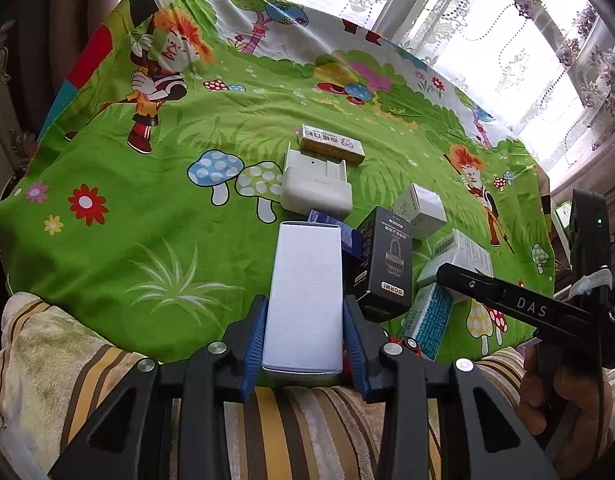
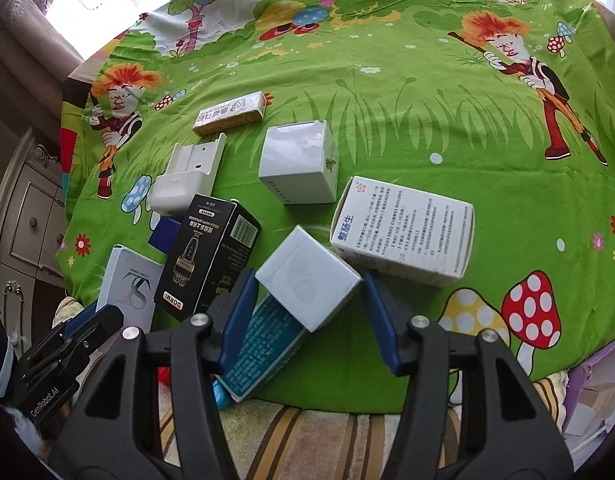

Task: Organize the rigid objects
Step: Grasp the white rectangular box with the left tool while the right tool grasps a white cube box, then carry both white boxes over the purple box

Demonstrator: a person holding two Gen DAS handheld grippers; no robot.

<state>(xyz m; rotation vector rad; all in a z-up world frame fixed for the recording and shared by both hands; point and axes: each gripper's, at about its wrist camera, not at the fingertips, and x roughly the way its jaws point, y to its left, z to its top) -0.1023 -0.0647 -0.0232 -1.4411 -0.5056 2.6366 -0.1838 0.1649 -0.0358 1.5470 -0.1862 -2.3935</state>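
Observation:
My left gripper (image 1: 303,312) is shut on a tall white box (image 1: 305,292), its blue pads pressed on both long sides; the right wrist view shows that box (image 2: 127,288) with a grey logo. My right gripper (image 2: 307,300) is shut on the pale end of a teal-and-white printed box (image 2: 307,280), both pads touching its corners, the box tilted. The teal box (image 1: 429,320) leans under the right gripper's body (image 1: 527,304). A black DORMI box (image 2: 207,256) stands between the two grippers.
On the green cartoon cloth (image 2: 427,128) lie a white medicine box (image 2: 403,228), a white cube box (image 2: 297,164), a white plastic holder (image 2: 183,176), a gold box (image 2: 229,114) and a blue box (image 2: 165,232). A striped towel (image 2: 315,432) covers the near edge.

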